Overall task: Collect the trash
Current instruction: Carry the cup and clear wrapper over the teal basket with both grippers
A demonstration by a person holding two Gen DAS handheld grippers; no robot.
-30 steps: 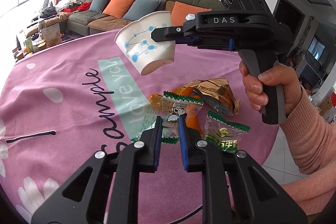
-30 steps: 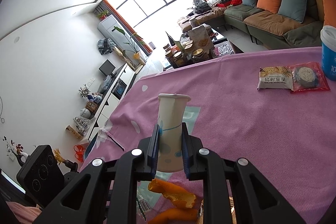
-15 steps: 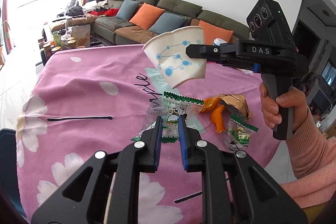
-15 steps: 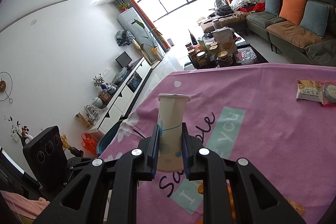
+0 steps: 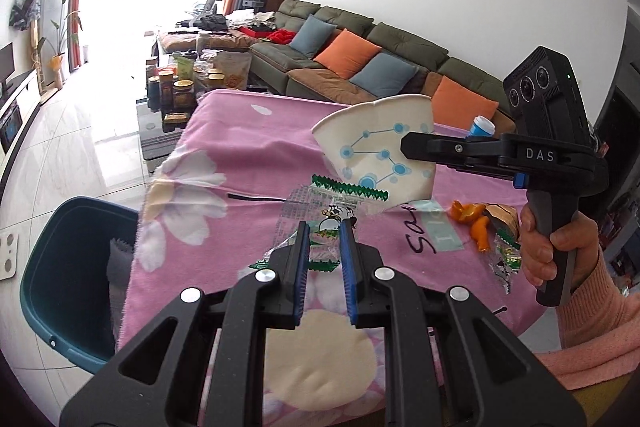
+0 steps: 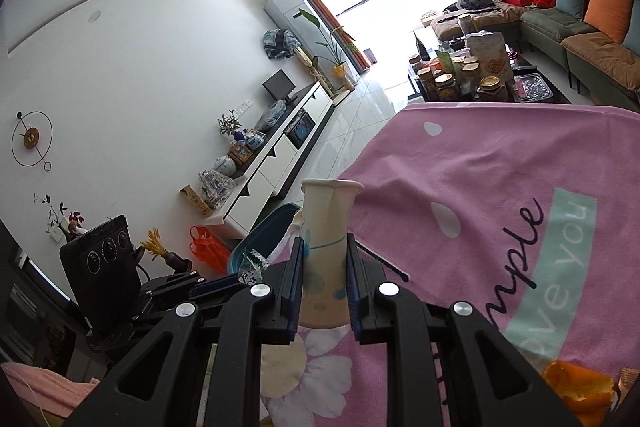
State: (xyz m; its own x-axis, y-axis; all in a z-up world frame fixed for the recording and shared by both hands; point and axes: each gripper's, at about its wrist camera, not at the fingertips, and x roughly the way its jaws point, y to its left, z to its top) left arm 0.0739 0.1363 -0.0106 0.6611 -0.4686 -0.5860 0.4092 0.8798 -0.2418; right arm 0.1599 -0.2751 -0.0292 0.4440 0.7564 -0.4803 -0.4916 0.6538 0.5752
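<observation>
Wrapper film [image 5: 325,217], clear with a green zigzag edge, sat clamped between the blue pads of the left gripper [image 5: 324,231], its lower part hidden behind the fingers. Just beyond it, the right gripper [image 6: 323,267] was closed on a flattened paper cup [image 6: 325,247]; in the left wrist view the cup [image 5: 376,155] hung above the pink tablecloth [image 5: 240,147], touching nothing else. Orange peel [image 5: 472,219] and another green wrapper [image 5: 506,255] lay on the cloth, partly covered by the right hand [image 5: 556,247]. Left of the table edge stood a teal bin [image 5: 52,267], its near rim cut off by the cloth. Farther off were open tiled floor and a sofa [image 5: 360,39].
</observation>
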